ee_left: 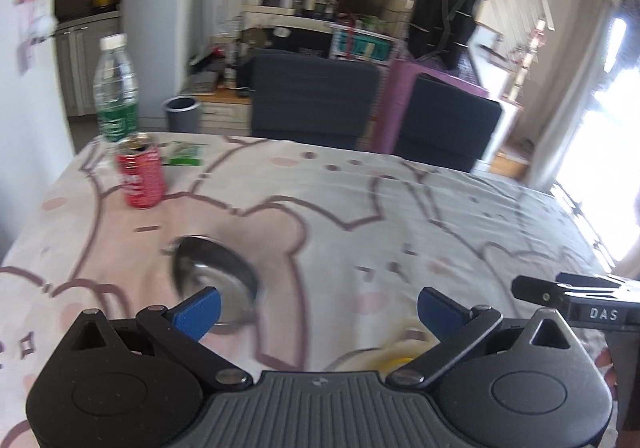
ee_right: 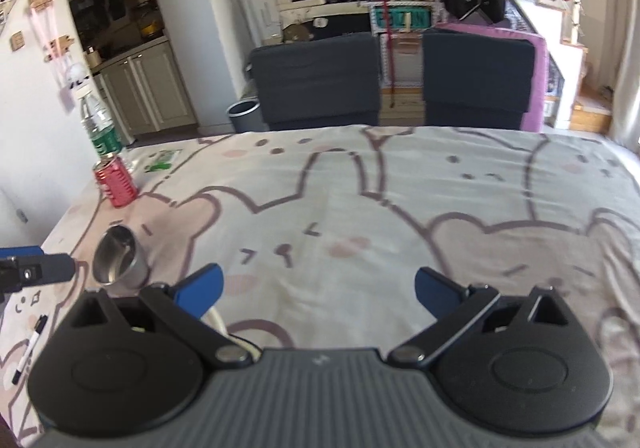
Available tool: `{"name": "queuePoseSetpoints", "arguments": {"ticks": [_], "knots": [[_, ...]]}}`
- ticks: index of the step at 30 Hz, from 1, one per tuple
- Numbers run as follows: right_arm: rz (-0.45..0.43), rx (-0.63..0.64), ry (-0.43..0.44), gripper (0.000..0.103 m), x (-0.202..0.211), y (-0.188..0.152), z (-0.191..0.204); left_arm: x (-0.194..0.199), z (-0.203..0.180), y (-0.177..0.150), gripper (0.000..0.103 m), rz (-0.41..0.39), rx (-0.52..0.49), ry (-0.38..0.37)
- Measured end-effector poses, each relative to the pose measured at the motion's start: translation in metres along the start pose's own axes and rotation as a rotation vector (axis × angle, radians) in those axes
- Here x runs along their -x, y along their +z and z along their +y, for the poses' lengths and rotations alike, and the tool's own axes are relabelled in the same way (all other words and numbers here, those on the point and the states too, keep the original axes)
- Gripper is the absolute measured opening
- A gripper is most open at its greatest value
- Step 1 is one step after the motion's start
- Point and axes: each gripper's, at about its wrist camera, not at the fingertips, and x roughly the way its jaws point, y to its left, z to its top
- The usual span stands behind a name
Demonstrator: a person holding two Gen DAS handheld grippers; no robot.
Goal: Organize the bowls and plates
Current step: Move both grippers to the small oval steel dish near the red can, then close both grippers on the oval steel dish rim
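Note:
A shiny steel bowl (ee_left: 216, 280) sits on the cartoon-print tablecloth (ee_left: 360, 216), just beyond my left gripper's left fingertip. My left gripper (ee_left: 319, 314) is open and empty above the cloth. A pale plate with a yellow patch (ee_left: 400, 352) shows partly under it, mostly hidden. In the right wrist view the steel bowl (ee_right: 120, 260) lies to the front left. My right gripper (ee_right: 318, 290) is open and empty; a white rim (ee_right: 220, 322) peeks out below its left finger.
A red soda can (ee_left: 141, 176) and a water bottle (ee_left: 116, 88) stand at the table's far left, with a green packet (ee_left: 184, 154) beside them. A marker (ee_right: 30, 348) lies at the left edge. Two dark chairs (ee_right: 316, 76) stand behind the table.

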Motion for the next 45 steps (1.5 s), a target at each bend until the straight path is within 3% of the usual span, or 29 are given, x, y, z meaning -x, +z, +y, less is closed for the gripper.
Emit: {"name": "queuePoseSetpoints", "arguments": {"ticks": [7,12,15,21,24,26,31,38,45], "knots": [[0.021,-0.047,0.082,0.103,-0.035,0.008,0.036,-0.015,0.042,0.003,0.103,-0.001,0.025,0.125],[0.052,-0.027,0.108,0.103,-0.058,0.009,0.067,-0.031,0.065,0.005,0.103,0.04,0.017,0.189],[0.099,0.009,0.149,0.103,-0.073,0.011,0.086,-0.042,0.079,0.006,0.103,0.055,0.03,0.198],[0.066,0.051,0.176,0.103,-0.086,0.013,0.117,-0.071,0.103,0.011,0.103,0.098,0.069,0.243],[0.022,0.126,0.13,0.103,-0.089,0.01,0.136,-0.08,0.116,0.013,0.103,0.1,0.141,0.203],[-0.002,0.182,0.146,0.103,-0.091,0.009,0.145,-0.088,0.125,0.013,0.103,0.117,0.197,0.2],[0.058,0.226,0.2,0.103,-0.109,0.012,0.16,-0.106,0.126,0.015,0.103,0.138,0.2,0.218],[0.134,0.209,0.184,0.102,-0.134,0.008,0.172,-0.12,0.129,0.015,0.103,0.135,0.171,0.263],[0.202,0.219,0.182,0.074,-0.153,0.005,0.184,-0.123,0.135,0.015,0.103,0.111,0.161,0.312]]}}
